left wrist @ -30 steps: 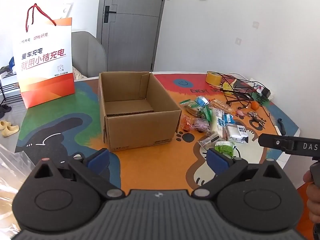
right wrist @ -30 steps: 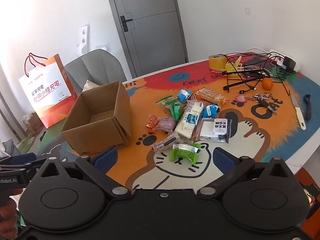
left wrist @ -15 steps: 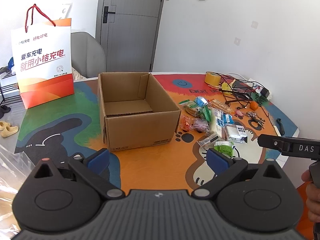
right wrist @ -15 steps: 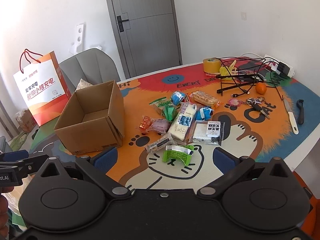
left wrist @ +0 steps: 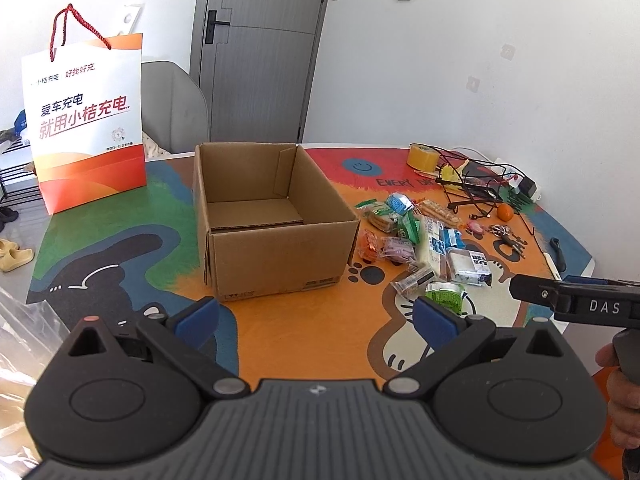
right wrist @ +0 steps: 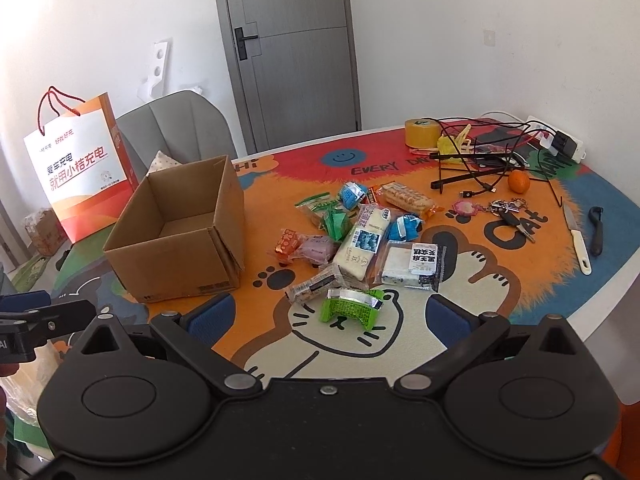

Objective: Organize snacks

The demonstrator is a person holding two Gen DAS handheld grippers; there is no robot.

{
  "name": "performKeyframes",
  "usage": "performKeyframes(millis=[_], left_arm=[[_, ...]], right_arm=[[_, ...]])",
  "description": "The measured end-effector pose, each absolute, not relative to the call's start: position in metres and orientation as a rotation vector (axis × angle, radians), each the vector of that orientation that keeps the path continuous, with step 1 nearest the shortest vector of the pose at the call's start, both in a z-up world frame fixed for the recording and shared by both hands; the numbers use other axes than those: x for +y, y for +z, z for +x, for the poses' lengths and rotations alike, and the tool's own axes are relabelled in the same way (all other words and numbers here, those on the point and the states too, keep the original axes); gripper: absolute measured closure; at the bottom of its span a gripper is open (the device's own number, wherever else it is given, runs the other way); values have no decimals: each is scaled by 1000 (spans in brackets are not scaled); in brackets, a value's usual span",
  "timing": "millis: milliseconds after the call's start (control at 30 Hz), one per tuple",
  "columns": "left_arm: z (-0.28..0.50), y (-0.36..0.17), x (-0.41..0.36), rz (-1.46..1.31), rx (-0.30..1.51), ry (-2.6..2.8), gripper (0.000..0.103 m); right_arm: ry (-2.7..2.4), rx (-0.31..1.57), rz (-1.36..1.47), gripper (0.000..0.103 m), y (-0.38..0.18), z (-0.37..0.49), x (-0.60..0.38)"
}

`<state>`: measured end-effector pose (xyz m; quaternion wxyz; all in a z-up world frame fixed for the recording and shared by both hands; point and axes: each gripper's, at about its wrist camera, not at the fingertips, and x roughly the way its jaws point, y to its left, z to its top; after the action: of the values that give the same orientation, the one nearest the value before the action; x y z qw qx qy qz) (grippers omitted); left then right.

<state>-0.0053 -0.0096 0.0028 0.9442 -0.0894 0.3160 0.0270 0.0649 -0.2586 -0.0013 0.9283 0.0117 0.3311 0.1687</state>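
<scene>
An open, empty cardboard box (left wrist: 272, 232) (right wrist: 184, 236) stands on the colourful table mat. Several wrapped snacks lie in a heap to its right: a green packet (right wrist: 350, 308) (left wrist: 444, 296) nearest me, a long white and blue packet (right wrist: 364, 242), a white and black packet (right wrist: 412, 266), an orange packet (right wrist: 286, 244). My left gripper (left wrist: 316, 314) is open and empty, above the table's near edge in front of the box. My right gripper (right wrist: 328, 318) is open and empty, just short of the green packet.
A white and orange paper bag (left wrist: 86, 120) stands at the back left. A tape roll (right wrist: 420, 132), cables on a black wire stand (right wrist: 480, 160), an orange (right wrist: 519, 181), keys (right wrist: 508, 210), a knife (right wrist: 576, 240) and a peeler (right wrist: 596, 230) lie at the right. A grey chair (right wrist: 176, 128) stands behind the table.
Both grippers have drawn back and risen slightly, so the table shows a little smaller. Both stay open and empty. Nothing on the table has moved.
</scene>
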Motion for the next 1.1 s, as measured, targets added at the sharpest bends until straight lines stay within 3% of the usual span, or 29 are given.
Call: performKeyframes(millis=[1100], left_arm=[[-4, 3, -10, -190, 649, 47, 1]], right_arm=[[346, 682, 15, 0, -2, 62, -256]])
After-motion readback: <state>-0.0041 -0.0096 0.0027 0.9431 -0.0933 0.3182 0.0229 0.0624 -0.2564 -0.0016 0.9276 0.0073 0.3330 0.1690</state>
